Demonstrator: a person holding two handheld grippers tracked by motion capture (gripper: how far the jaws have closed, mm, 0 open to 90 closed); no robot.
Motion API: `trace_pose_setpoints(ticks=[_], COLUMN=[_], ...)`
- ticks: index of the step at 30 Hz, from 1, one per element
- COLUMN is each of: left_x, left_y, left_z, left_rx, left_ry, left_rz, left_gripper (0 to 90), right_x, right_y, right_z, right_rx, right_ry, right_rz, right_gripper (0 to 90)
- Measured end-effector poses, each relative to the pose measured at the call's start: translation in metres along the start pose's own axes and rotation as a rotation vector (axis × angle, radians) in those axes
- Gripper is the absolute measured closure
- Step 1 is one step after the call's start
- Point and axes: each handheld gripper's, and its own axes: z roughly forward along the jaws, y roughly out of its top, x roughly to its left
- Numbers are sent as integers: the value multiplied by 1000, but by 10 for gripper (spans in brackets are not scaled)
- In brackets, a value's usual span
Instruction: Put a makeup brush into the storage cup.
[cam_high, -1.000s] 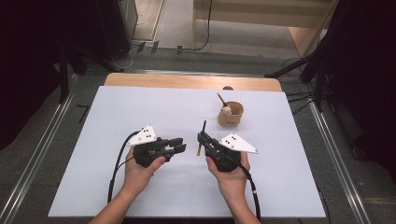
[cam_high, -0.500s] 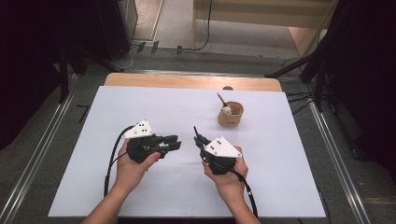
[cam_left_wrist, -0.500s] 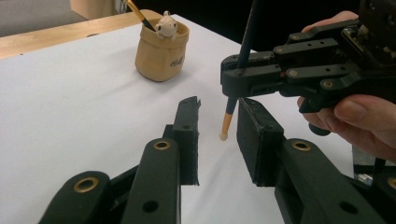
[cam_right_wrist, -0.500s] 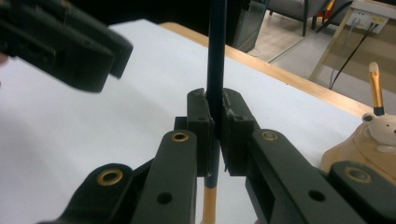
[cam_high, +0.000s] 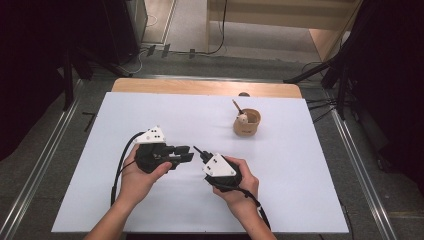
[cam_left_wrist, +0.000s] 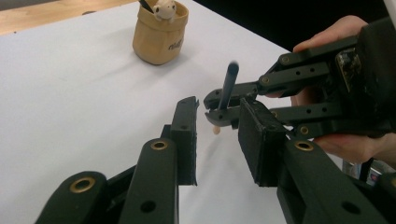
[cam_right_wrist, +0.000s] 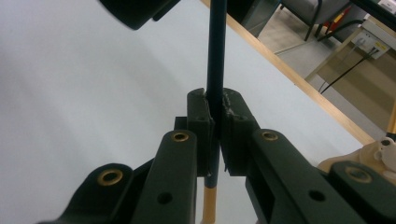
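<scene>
Table (cam_high: 310, 170) first: nothing on that white top has moved, so the change is all in your hands.

Your right tongs (cam_high: 202, 155) have slid in toward the left tongs (cam_high: 185, 152) since a second ago and rolled over. The grey plate now faces up, and the tips aim at the left pair rather than away up the table. The right jaws are clamped tight, with the pen squeezed between the pads. The left tongs sit a touch higher than they did. They're part open with nothing in them, and the gap points straight at the right jaws.

The cup (cam_high: 246, 122) is well beyond both tongs, off to the right pair's far side. It stands upright with another pen and a little figure in it.

The pen (cam_left_wrist: 229, 86) crosses the right pads, dark end sticking up and tan end poking out below, just ahead of the open left jaws but not between them yet.

To me this looks like a handover being lined up. I'd guess next you ease the left jaws around the shaft before the right pair lets go.
</scene>
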Motion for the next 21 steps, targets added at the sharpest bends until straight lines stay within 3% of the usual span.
trace_pose_setpoints(ticks=[4, 9, 12, 21], left_x=[0, -2, -3, -2], left_y=[2, 3, 3, 2], left_z=[-1, 0, 2, 11], left_rx=[8, 32, 57, 130], left_ry=[9, 43, 38, 3], left_rz=[-12, -26, -39, -69], left_gripper=[685, 687, 695, 809], right_x=[6, 13, 18, 21], right_y=[1, 1, 3, 3], right_z=[3, 6, 7, 7], right_rx=[24, 53, 67, 69], right_ry=[11, -17, -34, -45], right_rz=[-50, -124, -179, -242], right_gripper=[854, 854, 854, 854])
